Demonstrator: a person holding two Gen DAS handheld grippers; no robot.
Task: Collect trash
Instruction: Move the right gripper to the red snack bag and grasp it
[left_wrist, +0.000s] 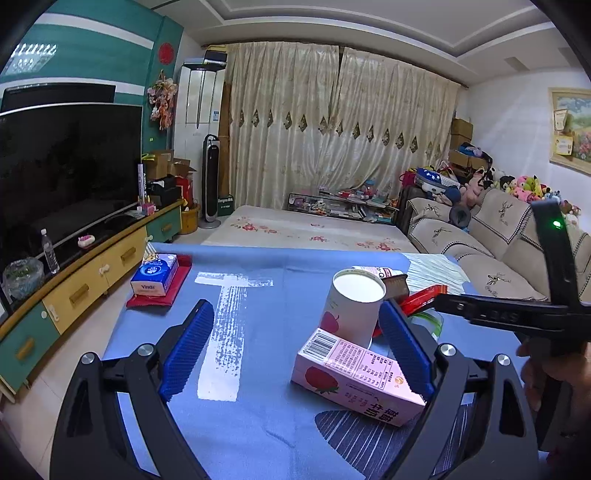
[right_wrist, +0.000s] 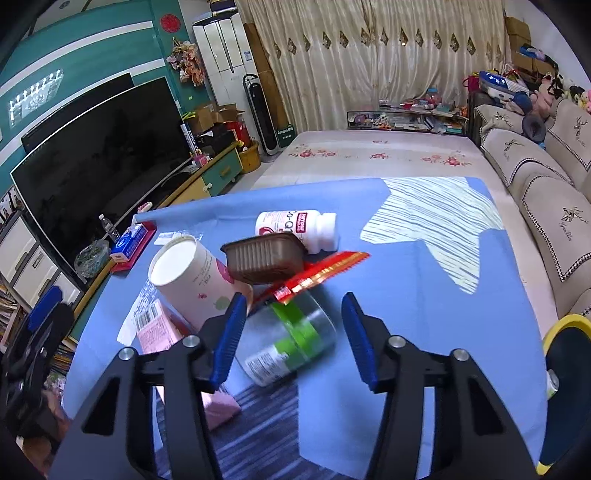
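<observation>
1. The left gripper (left_wrist: 297, 345) hangs low over the blue tablecloth (left_wrist: 258, 406) with its blue-padded jaws spread wide apart and holding nothing.
2. A pink milk carton (left_wrist: 356, 376) lies on its side on the cloth, between those jaws and close against the right-hand pad; whether it touches the pad I cannot tell.
3. Just behind the carton is a pale paper cup (left_wrist: 352, 308) with a red fruit print, tilted, its white inside facing the camera.
4. The right gripper (right_wrist: 293, 338) also has its jaws apart, with nothing clamped.
5. A clear plastic jar (right_wrist: 291, 341) with a green band and a white label lies on its side between the right gripper's pads, nearer the left pad.
6. A red snack wrapper (right_wrist: 325, 271) rests across the top of the jar.
7. A brown plastic tray (right_wrist: 264, 258) sits on the pile, beside the paper cup and just in front of a white pill bottle (right_wrist: 295, 229) lying on its side.
8. All this trash is heaped together near the middle of the cloth, the pieces touching or overlapping.
9. At the far left corner of the table, well apart from the heap, a blue tissue pack (left_wrist: 155, 277) sits on a red tray (left_wrist: 173, 291).
10. A yellow-rimmed bin (right_wrist: 565, 369) shows at the right edge of the right wrist view.
11. Beyond the table are a dark television (left_wrist: 62, 170), cream curtains (left_wrist: 332, 125) and a sofa (left_wrist: 491, 236).
</observation>
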